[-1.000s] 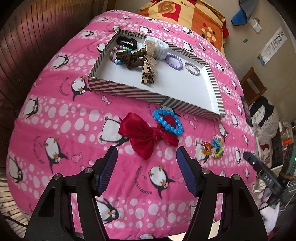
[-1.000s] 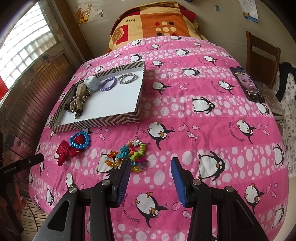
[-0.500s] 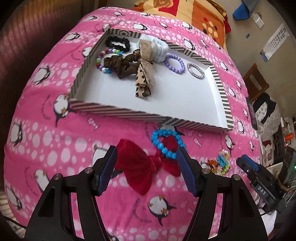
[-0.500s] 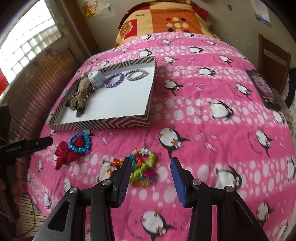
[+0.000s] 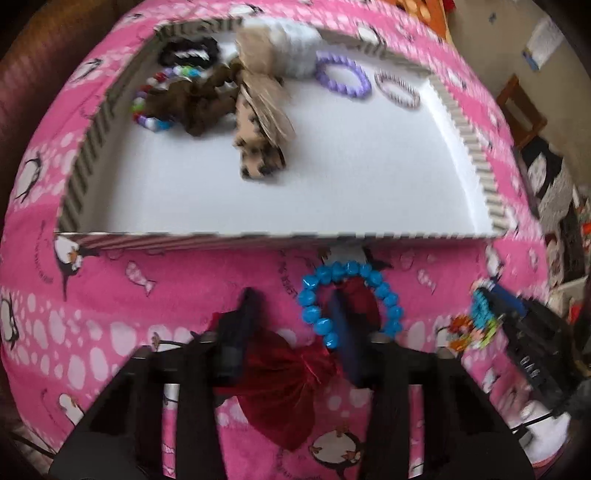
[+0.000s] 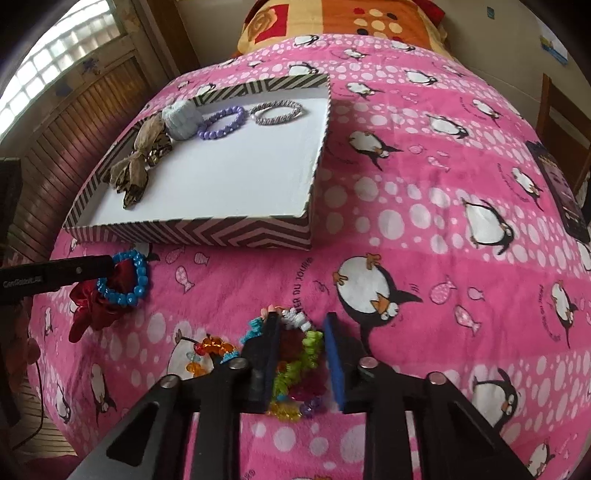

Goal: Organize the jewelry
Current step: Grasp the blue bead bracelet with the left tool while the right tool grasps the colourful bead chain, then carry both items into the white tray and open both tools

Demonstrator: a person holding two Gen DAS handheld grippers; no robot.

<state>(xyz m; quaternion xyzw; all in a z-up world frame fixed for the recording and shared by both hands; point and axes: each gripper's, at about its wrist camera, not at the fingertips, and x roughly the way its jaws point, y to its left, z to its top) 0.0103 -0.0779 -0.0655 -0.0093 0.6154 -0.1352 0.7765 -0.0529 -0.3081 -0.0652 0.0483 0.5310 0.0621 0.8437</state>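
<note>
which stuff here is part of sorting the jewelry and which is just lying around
Part of the job: striped box, blue bead bracelet, red bow, colourful bracelets, left gripper, right gripper.

Lying about: phone, pillow, chair.

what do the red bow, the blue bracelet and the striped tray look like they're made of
Red bow: shiny fabric, probably satin or organza; it creases and glints. Blue bracelet: glossy faceted beads, likely plastic or acrylic, though glass can't be ruled out. Striped tray: looks like printed cardboard, with thin stiff walls and a matte white inside.
</note>
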